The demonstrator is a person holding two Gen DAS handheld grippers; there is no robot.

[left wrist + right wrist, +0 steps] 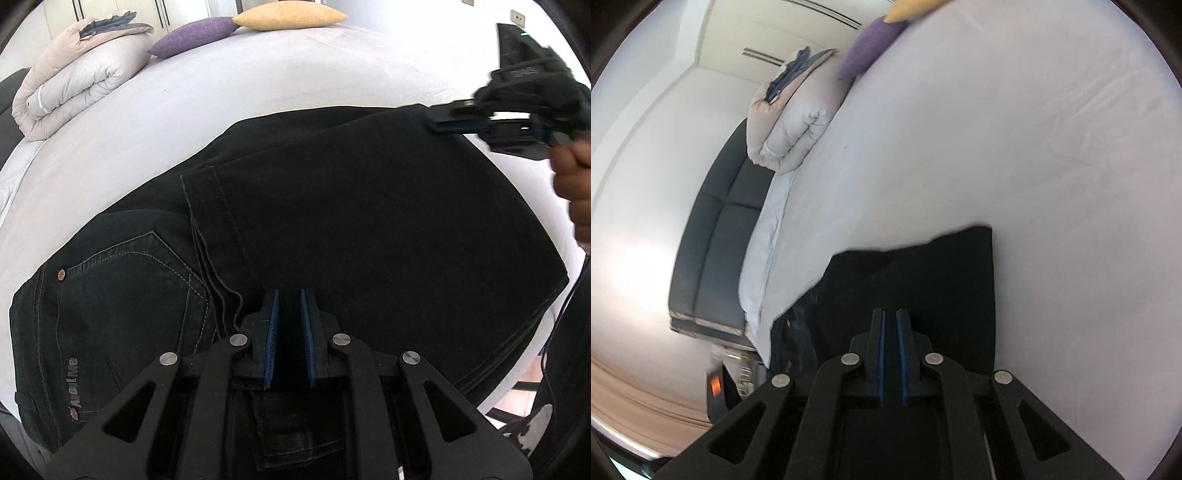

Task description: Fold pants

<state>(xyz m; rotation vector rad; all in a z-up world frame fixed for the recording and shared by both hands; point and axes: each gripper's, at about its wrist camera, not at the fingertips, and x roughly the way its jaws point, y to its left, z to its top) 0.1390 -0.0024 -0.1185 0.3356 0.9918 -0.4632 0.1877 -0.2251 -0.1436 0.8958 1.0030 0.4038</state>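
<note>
Pants (332,221) lie folded across the bed (258,81), waistband left. Left gripper (289,295) narrow at their near edge; right gripper (434,125) pinches the far-right corner.

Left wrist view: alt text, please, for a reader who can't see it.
Dark pants lie partly folded on a white bed. The left tongs hold the near edge; the right tongs hold the far corner.

Beyond the pants (369,221) the bed (295,74) lies bare, until a folded duvet (74,85) and two pillows (195,37) block the far edge.
</note>
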